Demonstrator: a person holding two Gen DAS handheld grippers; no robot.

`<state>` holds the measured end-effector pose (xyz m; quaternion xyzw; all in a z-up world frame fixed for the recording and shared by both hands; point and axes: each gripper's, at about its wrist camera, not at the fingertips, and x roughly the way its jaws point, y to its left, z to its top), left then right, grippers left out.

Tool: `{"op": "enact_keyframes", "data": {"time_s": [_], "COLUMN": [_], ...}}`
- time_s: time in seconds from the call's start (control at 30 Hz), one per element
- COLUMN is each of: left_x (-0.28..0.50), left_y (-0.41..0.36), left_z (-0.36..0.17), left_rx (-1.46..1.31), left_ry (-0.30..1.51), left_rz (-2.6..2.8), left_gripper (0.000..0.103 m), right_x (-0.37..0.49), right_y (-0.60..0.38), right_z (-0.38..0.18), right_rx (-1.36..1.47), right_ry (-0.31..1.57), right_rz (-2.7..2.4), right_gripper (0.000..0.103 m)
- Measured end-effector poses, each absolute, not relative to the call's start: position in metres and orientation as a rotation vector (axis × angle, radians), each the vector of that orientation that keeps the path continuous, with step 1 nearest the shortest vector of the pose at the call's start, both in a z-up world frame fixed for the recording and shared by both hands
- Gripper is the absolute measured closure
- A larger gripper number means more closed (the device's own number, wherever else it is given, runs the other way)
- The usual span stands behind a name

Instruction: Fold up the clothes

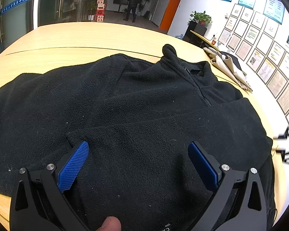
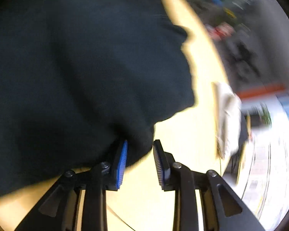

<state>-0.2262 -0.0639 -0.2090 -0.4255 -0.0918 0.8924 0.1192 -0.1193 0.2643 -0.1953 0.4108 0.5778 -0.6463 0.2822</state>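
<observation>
A black fleece pullover (image 1: 134,115) with a short zip collar lies spread on the light wooden table (image 1: 77,38). My left gripper (image 1: 137,146) is wide open just above the fleece's lower part, its blue pads (image 1: 73,165) apart and holding nothing. In the blurred right wrist view the same fleece (image 2: 77,67) fills the left side. My right gripper (image 2: 139,144) is partly open at the fleece's edge, with a fold of cloth lying between its blue pads (image 2: 122,161); the pads do not pinch it.
A beige and dark garment (image 1: 227,65) lies at the table's far right edge; it also shows in the right wrist view (image 2: 227,115). A wall of framed papers (image 1: 264,57) runs on the right. A person (image 1: 133,5) stands far back in the room.
</observation>
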Motion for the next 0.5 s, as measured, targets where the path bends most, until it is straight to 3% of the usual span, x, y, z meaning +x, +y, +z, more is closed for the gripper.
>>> {"op": "enact_keyframes", "data": {"time_s": [0.07, 0.13, 0.33, 0.4, 0.43, 0.5], "left_x": [-0.226, -0.226, -0.226, -0.226, -0.226, -0.226], "left_y": [-0.064, -0.064, -0.064, -0.064, -0.064, -0.064], "left_z": [-0.209, -0.209, -0.209, -0.209, -0.209, -0.209], "left_rx": [-1.242, -1.241, -1.243, -1.243, -1.243, -1.241], "left_ry": [-0.271, -0.273, -0.269, -0.268, -0.267, -0.271], "left_rz": [2.608, 2.608, 2.608, 2.608, 2.608, 2.607], "left_gripper": [0.000, 0.000, 0.000, 0.000, 0.000, 0.000], "right_x": [-0.103, -0.098, -0.112, -0.122, -0.131, -0.143], "right_y": [0.261, 0.254, 0.233, 0.242, 0.260, 0.268], "right_z": [-0.196, -0.185, -0.204, -0.215, -0.222, -0.218], "right_rx": [1.044, 1.011, 0.983, 0.984, 0.992, 1.010], "right_ry": [1.596, 1.530, 1.477, 1.476, 1.467, 1.428], "right_rz": [-1.676, -1.719, -1.775, -1.796, -1.813, -1.881], "right_gripper": [0.072, 0.057, 0.056, 0.059, 0.072, 0.081]}}
